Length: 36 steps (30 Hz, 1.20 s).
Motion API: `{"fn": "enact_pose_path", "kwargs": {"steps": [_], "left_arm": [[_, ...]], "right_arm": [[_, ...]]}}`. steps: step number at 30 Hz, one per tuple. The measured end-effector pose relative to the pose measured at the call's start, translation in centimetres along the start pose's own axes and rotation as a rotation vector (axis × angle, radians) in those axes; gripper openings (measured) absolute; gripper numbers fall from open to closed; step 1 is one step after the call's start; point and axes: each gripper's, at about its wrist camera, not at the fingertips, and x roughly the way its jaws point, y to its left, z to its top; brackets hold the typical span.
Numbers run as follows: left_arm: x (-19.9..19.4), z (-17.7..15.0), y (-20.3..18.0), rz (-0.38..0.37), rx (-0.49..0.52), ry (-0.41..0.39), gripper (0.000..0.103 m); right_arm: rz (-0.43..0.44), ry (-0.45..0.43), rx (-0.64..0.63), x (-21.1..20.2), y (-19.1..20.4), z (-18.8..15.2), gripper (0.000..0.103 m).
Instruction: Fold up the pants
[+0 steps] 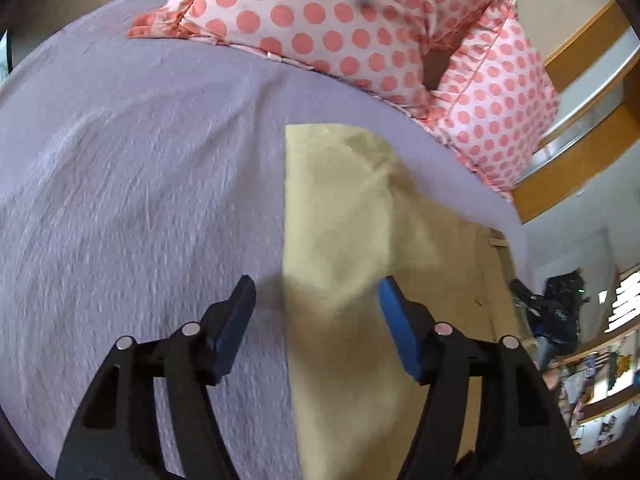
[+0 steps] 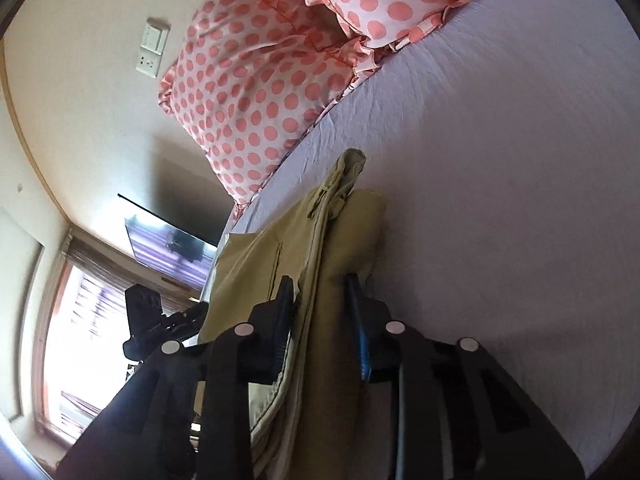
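Pants (image 2: 320, 280) clamped in right tool (image 2: 320, 304) | left tool (image 1: 316, 300) apart | hem blurred

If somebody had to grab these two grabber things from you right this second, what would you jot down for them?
Left gripper: jaws open, holding nothing, poised over the near edge of the tan pants.
Right gripper: jaws shut on a bunched, layered part of the pants, possibly the waistband end.
Pants lie on the lavender bed sheet, below the polka-dot pillows, one part hanging over the bed's edge.
Done: pants look doubled lengthwise.
Left: probably grip with the left, fold across, flatten.
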Motion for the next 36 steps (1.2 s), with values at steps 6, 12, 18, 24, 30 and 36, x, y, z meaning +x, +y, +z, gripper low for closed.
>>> {"fn": "enact_pose_path", "kwargs": {"steps": [6,12,18,24,30,36], "left_arm": [[1.3,0.7,-0.7,-0.094,-0.016,-0.009,0.084],[2.6,1.0,-1.3,-0.132,-0.070,0.010,0.013],[0.2,1.9,-4.1,-0.121,0.009,-0.072,0.005],[0.6,8.8,-8.3,-0.002,0.134,-0.211,0.005],[10.5,14.5,-7.4,0.202,0.083,-0.092,0.011],[7.4,12.0,-7.4,0.181,0.114,-0.160,0.025]], "right_arm": [[-0.014,0.016,-0.074,0.7,2.0,0.0,0.061],[0.054,0.063,-0.001,1.5,0.6,-0.9,0.016],[0.142,0.071,0.002,0.9,3.0,1.1,0.014],[0.127,-0.022,-0.146,1.7,7.0,8.3,0.013],[-0.162,-0.050,-0.074,6.9,1.0,14.3,0.015],[-0.339,-0.118,-0.172,4.6,1.9,13.5,0.060]]}}
